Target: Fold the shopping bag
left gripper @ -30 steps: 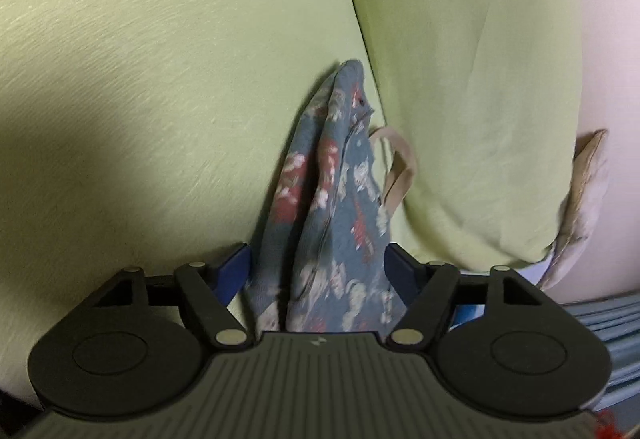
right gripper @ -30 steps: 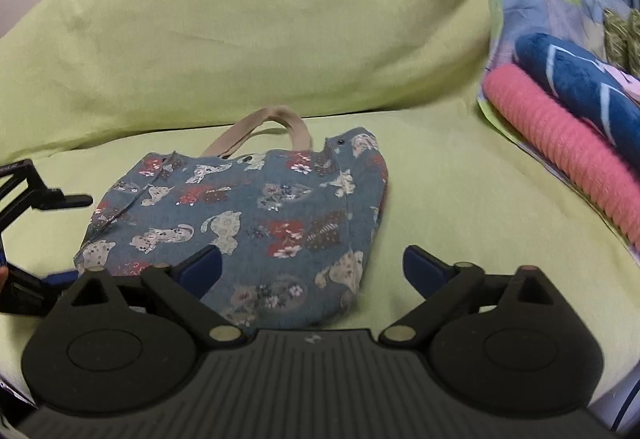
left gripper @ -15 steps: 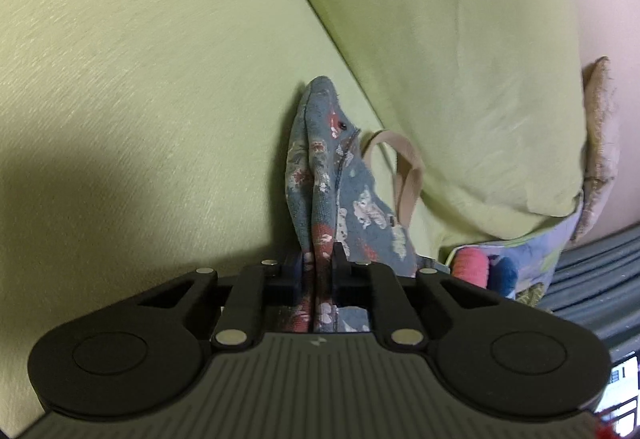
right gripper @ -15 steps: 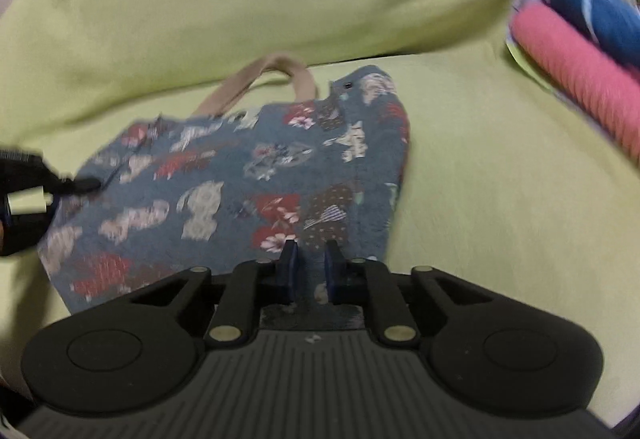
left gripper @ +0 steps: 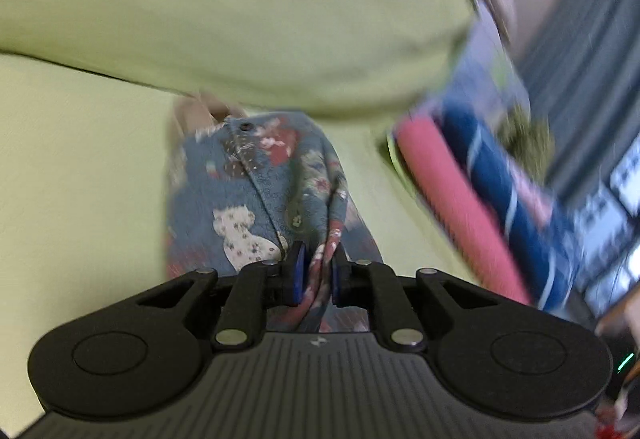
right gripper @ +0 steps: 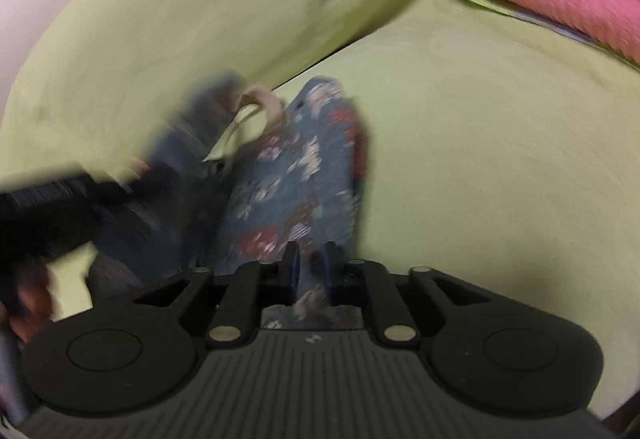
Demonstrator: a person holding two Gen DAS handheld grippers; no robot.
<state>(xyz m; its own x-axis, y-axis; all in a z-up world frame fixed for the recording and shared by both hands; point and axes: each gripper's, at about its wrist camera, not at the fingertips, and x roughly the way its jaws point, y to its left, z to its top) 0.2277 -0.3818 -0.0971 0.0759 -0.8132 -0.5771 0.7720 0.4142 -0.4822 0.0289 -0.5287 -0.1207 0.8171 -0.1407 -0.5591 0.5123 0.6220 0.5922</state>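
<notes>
Now both hand-held grippers – left (left gripper: 316,271), right (right gripper: 309,271) – clamp bag (left gripper: 256,199).

- A seat covered in a yellow-green sheet (left gripper: 80,175) is seen in both views; it looks like a sofa or bed, which one cannot be told.
- A big cushion under the same yellow-green cloth (right gripper: 224,11) is propped along the back of the seat.
- A blue patterned bag (left gripper: 256,195) is laid on the sheet, bunched and partly raised off it; its tan handle (right gripper: 264,107) is turned toward the cushion.
- A pink knit roll (right gripper: 552,3) and a blue striped cloth (left gripper: 504,195) are stacked at the seat's edge, on a patchwork cloth.
- Both views are motion-blurred.
</notes>
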